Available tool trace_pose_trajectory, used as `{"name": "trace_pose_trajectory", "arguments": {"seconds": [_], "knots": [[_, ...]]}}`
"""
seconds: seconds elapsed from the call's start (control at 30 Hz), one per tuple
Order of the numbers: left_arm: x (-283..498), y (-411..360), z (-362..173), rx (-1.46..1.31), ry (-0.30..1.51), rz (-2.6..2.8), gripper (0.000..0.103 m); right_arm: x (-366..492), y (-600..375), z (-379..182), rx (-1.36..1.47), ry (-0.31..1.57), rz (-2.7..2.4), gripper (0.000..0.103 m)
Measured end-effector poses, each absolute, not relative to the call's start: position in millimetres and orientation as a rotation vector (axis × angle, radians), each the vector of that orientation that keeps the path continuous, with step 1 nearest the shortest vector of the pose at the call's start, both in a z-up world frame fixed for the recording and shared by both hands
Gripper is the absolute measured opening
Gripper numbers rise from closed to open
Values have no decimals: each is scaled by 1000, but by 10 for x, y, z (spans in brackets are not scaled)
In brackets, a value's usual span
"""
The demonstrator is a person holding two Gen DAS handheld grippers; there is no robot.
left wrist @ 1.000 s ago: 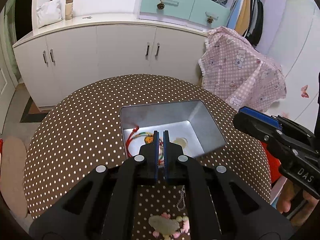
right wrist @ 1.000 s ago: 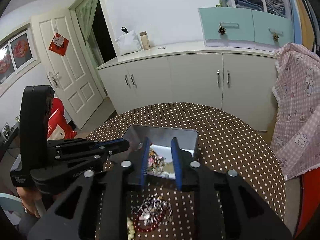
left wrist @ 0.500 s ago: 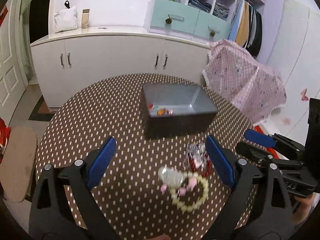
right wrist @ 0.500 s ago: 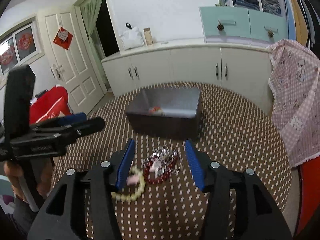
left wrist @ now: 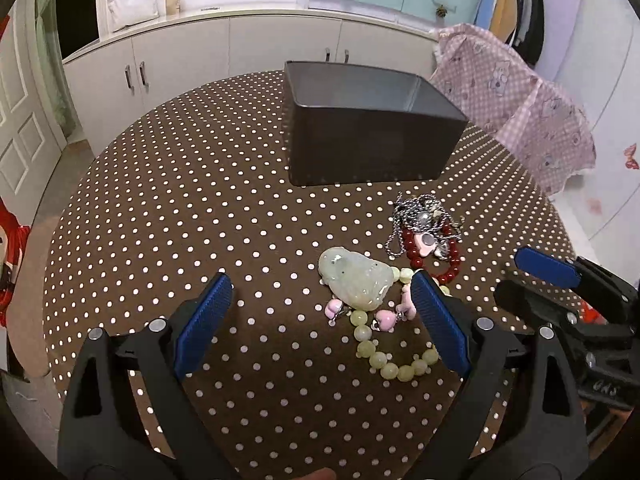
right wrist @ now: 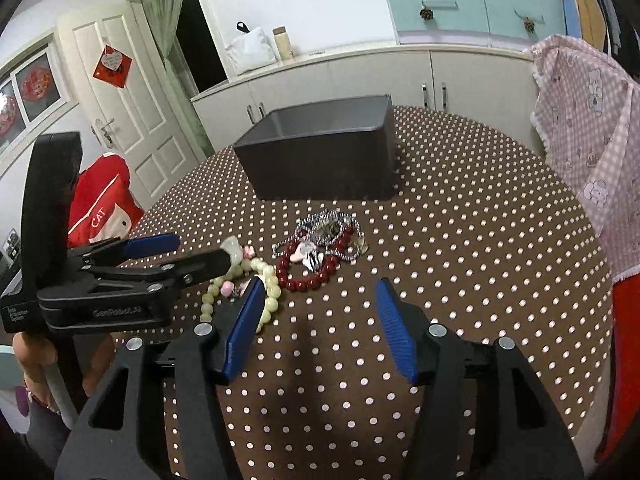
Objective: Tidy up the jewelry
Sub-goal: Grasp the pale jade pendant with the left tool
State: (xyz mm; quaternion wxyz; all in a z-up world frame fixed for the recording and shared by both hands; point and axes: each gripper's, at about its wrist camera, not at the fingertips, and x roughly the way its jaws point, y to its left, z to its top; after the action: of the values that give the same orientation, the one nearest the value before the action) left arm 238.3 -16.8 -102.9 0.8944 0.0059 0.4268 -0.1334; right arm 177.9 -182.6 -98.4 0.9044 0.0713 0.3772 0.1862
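Room: white cabinets (left wrist: 240, 52) run along the back wall with teal drawers (right wrist: 472, 8) above them; a white panelled door (right wrist: 120, 120) stands at the left of the right wrist view, and a pink checked cloth (left wrist: 516, 108) hangs at the right.
Surface: a round table under a brown polka-dot cloth (left wrist: 180, 200) fills the middle of both views.
Box: a dark metal box (left wrist: 368, 136) sits at upper centre of the table, open at the top; what lies inside is hidden from these angles.
Jewelry: the pieces lie in a loose cluster just below the box. A pale green jade pendant (left wrist: 356, 278) rests against a pale bead bracelet (left wrist: 390, 360) with pink charms. Just to its upper right in the left wrist view, a red bead bracelet (left wrist: 444, 262) is tangled with a silver chain (left wrist: 404, 216).
Left gripper (left wrist: 320, 324): spread wide, holding nothing; its right finger partly covers the pale beads, with the pendant between the blue pads (left wrist: 202, 324).
Right gripper (right wrist: 322, 328): spread wide and empty, in the lower centre of its view, with the red bracelet just above the gap.
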Motion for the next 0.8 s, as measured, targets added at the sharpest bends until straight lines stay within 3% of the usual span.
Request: {"name": "trace_pose_trajectory", "arguments": {"seconds": [0.1,0.23,0.33,0.4,0.43,0.8], "knots": [[2401,-233,-1040,29,890,-279,89,1791,-1830,-1020,157,788,390,55],[2445,-290,-1099,50,918,-289,68,1810,-1835,-1038,167,794,394,55],[2456,-294,-1116,58,917,-285,66,1814,-1834,-1047,174,798,397,55],[2464,-270,-1095,40,910,-285,56,1809,-1841,-1046,181,798,399,55],[2464,-262,-1088,35,909,-288,44,1810,-1837,-1043,183,799,400,55],[2360,-11,-947,-56,861,-286,42,1797,-1773,-1032,164,807,394,55]]}}
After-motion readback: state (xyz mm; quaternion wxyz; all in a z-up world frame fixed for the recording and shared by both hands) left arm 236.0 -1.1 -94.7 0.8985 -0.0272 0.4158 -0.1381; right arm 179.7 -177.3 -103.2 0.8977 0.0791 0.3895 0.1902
